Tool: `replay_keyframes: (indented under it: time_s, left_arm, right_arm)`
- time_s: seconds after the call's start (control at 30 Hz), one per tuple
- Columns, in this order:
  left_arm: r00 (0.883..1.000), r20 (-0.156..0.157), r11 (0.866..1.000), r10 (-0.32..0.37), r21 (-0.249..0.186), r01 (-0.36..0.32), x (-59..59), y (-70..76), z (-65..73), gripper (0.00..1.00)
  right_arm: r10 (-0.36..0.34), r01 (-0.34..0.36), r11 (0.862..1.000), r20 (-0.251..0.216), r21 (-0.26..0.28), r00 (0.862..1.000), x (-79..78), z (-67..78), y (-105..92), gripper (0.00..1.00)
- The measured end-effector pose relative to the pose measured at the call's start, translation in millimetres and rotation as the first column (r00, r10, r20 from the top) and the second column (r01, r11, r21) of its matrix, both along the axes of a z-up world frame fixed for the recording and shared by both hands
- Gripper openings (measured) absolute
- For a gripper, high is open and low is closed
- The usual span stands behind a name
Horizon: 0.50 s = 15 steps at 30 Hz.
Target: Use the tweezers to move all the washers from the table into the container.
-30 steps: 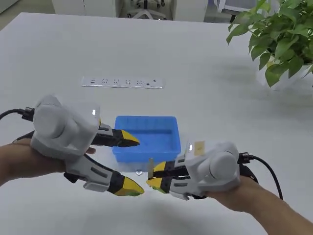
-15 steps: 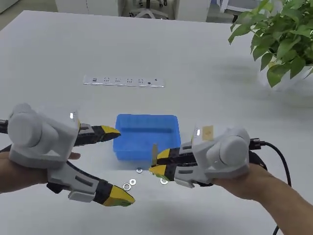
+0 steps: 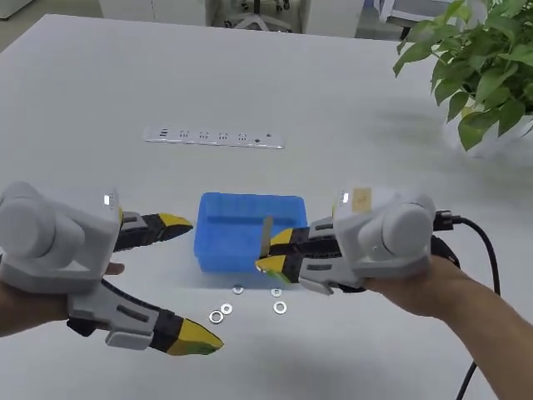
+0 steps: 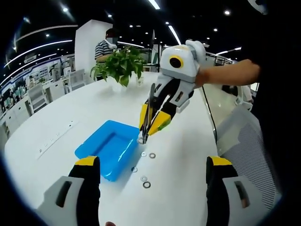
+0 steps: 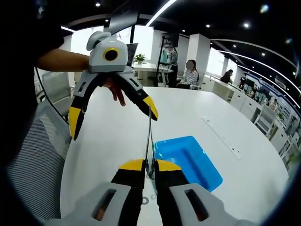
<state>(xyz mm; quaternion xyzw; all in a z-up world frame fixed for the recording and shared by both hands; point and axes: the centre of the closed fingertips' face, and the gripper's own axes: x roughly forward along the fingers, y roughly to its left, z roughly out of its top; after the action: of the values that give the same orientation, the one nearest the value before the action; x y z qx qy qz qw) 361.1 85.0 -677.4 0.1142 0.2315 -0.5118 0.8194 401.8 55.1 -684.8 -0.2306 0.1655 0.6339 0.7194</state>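
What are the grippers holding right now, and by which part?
The right gripper is shut on the tweezers, clamping their arms with the tips sticking out ahead. The left gripper is open, holding nothing.

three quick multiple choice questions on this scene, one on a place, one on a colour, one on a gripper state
1. Where do the washers lie? A on the table beside the container B in the container C by the power strip
2. What colour is the container? A red B blue C green
3. How is the left gripper? A shut on a washer B shut on the container C open
A, they dot the table near the container; B, its walls are blue; C, its jaws stand wide apart.
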Motion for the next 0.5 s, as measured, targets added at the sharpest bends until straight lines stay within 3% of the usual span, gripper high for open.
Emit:
replay_keyframes:
  time_s: [0.5]
  left_arm:
    - [1.0, 0.008, 0.999, 0.017, -0.028, -0.016, 5.0, 1.7, 5.2, 0.99]
  right_arm:
    - [-0.016, 0.015, 0.999, 0.03, 0.029, 0.999, 34.2, 6.6, 4.3, 0.09]
